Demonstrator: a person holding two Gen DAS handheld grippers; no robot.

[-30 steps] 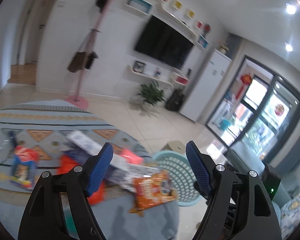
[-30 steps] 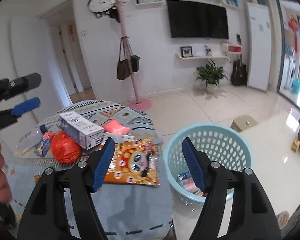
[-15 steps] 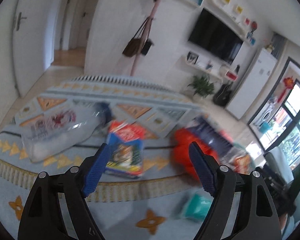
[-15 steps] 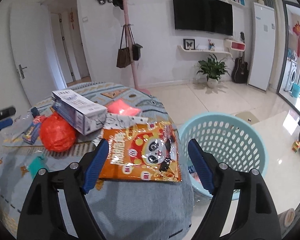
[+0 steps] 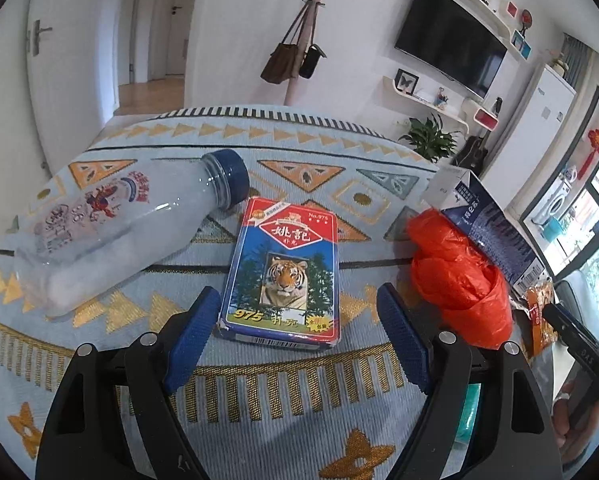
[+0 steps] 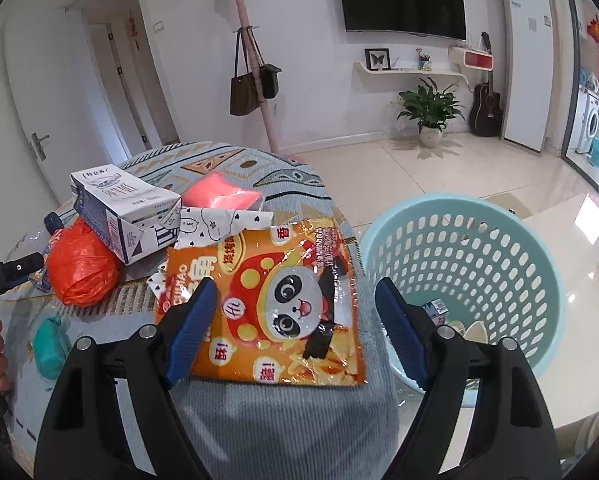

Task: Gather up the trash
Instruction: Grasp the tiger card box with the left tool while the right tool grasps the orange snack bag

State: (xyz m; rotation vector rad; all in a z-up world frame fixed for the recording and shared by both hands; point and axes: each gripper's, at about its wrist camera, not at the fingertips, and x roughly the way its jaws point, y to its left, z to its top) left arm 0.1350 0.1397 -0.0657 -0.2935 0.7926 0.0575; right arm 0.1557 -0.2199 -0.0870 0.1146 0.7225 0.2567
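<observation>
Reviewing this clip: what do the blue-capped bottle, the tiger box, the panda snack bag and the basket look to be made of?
Bottle: clear plastic, see-through, printed label. Tiger box: printed card, probably; scuffed corner, barcode edge. Panda snack bag: glossy plastic film; crinkles and glare. Basket: pale blue moulded plastic, perforated wall.

The teal packet (image 5: 468, 412) is mostly hidden behind the left gripper's right arm, so no telling what it is. Stuff at the bottom of the blue basket (image 6: 495, 216) is half blocked by the right gripper's finger (some small carton, maybe). The plastic bottle (image 6: 29, 246) barely peeks out behind the orange bag (image 6: 81, 270).
</observation>
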